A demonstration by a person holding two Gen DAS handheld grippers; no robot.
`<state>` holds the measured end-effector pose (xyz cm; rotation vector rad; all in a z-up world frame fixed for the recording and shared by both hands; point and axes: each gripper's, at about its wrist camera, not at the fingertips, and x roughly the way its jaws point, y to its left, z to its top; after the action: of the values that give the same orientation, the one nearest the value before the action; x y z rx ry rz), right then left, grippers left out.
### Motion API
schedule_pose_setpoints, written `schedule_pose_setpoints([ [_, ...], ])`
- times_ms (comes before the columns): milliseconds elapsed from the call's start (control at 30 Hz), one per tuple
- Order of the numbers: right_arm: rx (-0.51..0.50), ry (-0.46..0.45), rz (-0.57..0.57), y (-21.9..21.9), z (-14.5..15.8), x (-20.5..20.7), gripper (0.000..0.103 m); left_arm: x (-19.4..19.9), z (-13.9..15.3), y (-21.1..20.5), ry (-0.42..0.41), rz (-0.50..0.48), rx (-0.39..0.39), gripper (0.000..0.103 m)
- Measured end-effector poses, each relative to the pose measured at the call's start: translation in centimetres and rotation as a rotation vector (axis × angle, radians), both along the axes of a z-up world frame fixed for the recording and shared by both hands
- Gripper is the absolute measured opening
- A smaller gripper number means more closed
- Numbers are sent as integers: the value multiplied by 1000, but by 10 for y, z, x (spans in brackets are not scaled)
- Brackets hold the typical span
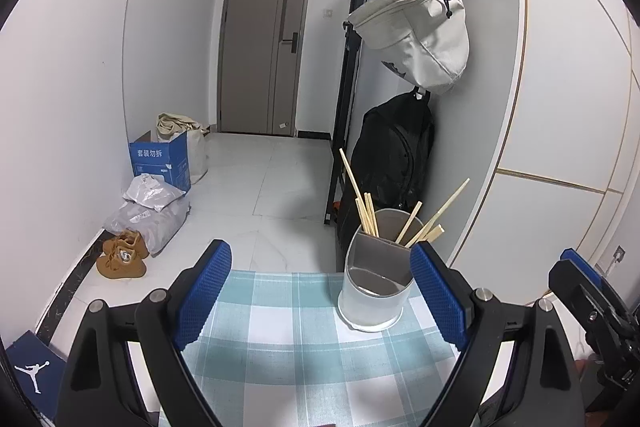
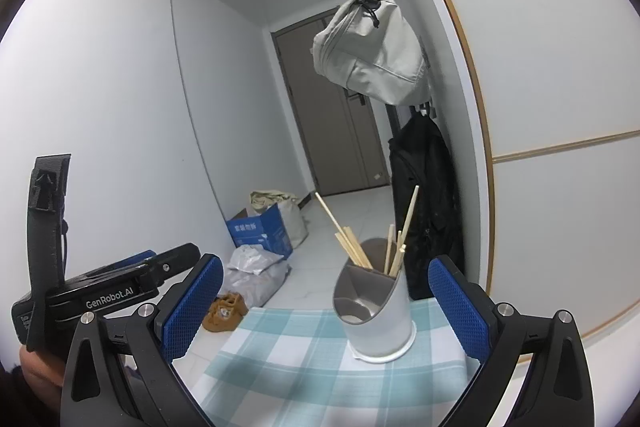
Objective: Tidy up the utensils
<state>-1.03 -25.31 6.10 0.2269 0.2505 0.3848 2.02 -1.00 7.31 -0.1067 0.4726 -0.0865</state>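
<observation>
Here the utensil holder (image 1: 374, 291) stands upright on the checked tablecloth (image 1: 280, 339), near its far edge. The wooden chopsticks (image 1: 370, 215) lean in the back compartment of the holder. Both the left gripper (image 1: 320, 299) and the right gripper (image 2: 326, 307) have wide jaws with nothing between them, just before the holder.
</observation>
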Motion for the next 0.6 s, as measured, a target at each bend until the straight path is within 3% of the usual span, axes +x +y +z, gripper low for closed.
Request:
schedule_pose_setpoints([
  [600,-3,-4,-3,0,-1,1,103,2,-2,0,10,9,4,88],
])
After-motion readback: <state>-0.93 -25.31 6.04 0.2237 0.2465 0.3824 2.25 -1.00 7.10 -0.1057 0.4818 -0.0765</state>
